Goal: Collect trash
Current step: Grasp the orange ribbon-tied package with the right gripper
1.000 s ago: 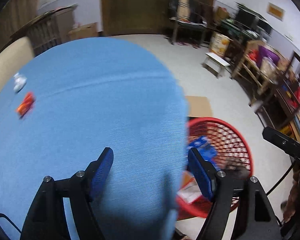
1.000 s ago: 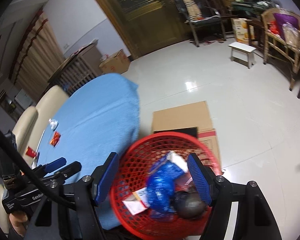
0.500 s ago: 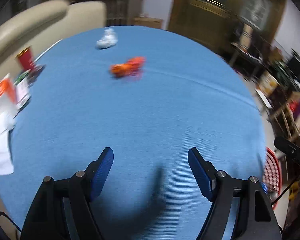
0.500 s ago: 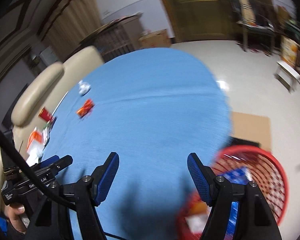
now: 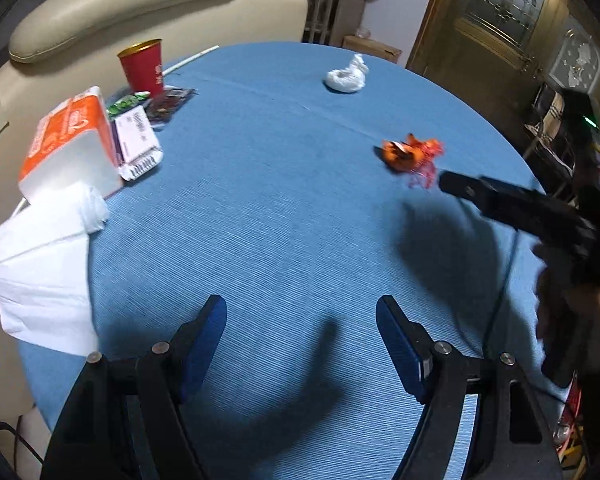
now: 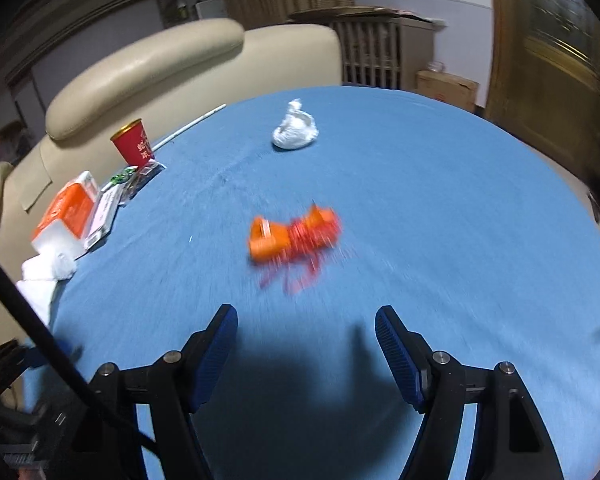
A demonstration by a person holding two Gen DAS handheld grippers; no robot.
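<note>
One red paper cup [image 5: 143,65] stands upright, contents hidden

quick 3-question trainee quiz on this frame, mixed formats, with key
1. True or false: the right gripper is shut on the orange wrapper.
2. Which lies farther from both grippers on the blue tablecloth: A) the crumpled white tissue, B) the orange wrapper?
3. Fill in: the red paper cup stands upright at the table edge nearest the cream ____.

Key
1. False. Its jaws stand open with nothing between them, and the wrapper lies on the cloth ahead. The left gripper is open and empty too.
2. A
3. sofa
</note>
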